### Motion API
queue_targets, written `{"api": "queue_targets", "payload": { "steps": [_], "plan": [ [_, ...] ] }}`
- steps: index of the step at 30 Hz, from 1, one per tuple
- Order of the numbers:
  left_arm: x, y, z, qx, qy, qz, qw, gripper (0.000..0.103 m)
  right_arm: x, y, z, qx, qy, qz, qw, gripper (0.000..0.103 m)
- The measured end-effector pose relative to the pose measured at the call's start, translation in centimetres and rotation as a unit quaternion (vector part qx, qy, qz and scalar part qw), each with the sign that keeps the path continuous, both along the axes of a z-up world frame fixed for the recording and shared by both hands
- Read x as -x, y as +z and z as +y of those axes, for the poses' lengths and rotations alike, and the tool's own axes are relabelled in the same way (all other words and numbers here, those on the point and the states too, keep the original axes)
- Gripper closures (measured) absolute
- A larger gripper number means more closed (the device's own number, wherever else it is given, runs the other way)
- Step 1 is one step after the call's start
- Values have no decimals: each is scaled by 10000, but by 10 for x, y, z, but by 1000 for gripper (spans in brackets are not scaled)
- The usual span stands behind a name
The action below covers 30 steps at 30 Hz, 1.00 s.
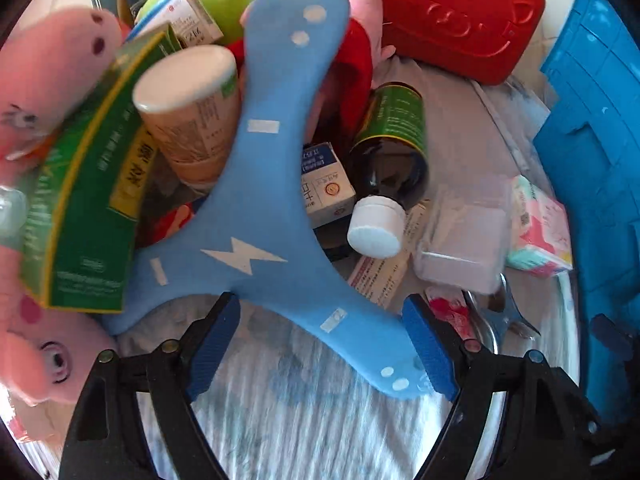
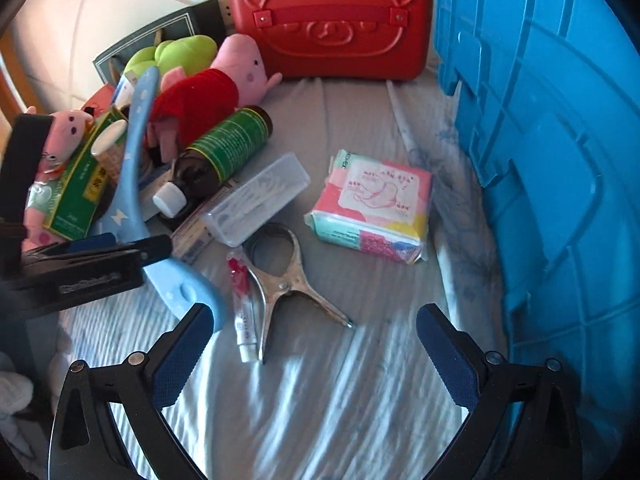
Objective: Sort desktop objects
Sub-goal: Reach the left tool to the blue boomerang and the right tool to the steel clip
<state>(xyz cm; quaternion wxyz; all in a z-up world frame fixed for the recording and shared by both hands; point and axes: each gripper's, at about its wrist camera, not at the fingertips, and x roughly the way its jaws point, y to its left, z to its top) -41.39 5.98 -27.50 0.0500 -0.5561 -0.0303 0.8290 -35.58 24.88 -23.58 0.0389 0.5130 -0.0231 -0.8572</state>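
A blue three-armed boomerang [image 1: 272, 208] leans on a pile of objects; it also shows edge-on in the right wrist view [image 2: 132, 168]. My left gripper [image 1: 320, 348] is open, its pads either side of the boomerang's lower arm, not closed on it. The left gripper also shows in the right wrist view [image 2: 120, 250]. My right gripper [image 2: 312, 352] is open and empty above the cloth, near a metal clamp [image 2: 280, 276] and a small tube [image 2: 242, 304]. A dark bottle [image 2: 220, 156], a clear plastic box [image 2: 256, 200] and a tissue pack [image 2: 372, 208] lie on the cloth.
A blue crate [image 2: 552, 160] stands along the right side. A red case [image 2: 332, 20] stands at the back. Pink pig plush toys [image 2: 224, 80], a green plush [image 2: 176, 54], a green carton [image 1: 80, 200] and medicine boxes [image 1: 324, 184] are piled at the left.
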Motion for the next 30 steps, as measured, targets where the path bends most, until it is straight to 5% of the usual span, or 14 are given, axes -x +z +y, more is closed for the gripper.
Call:
{"api": "queue_targets", "payload": {
  "steps": [5, 11, 16, 20, 26, 30],
  "plan": [
    [1, -11, -17, -555, -141, 2, 9984, 27, 15, -17, 0, 50, -28, -149, 9999, 0],
    [-26, -6, -36, -256, -494, -67, 9984, 34, 25, -32, -18, -64, 204, -279, 9994, 0],
    [-61, 2, -49, 727, -825, -69, 9939, 35, 18, -33, -29, -113, 398, -390, 9984, 0],
    [-71, -2, -60, 612, -699, -148, 9956, 35, 4, -25, -35, -105, 461, -342, 9983, 0],
    [-53, -14, -59, 509, -244, -267, 9980, 35, -10, -22, -47, 55, 597, -367, 9975, 25],
    [-49, -22, -62, 458, 11, -171, 9988, 16, -9, -39, -51, 242, 617, -611, 9959, 34]
  ]
}}
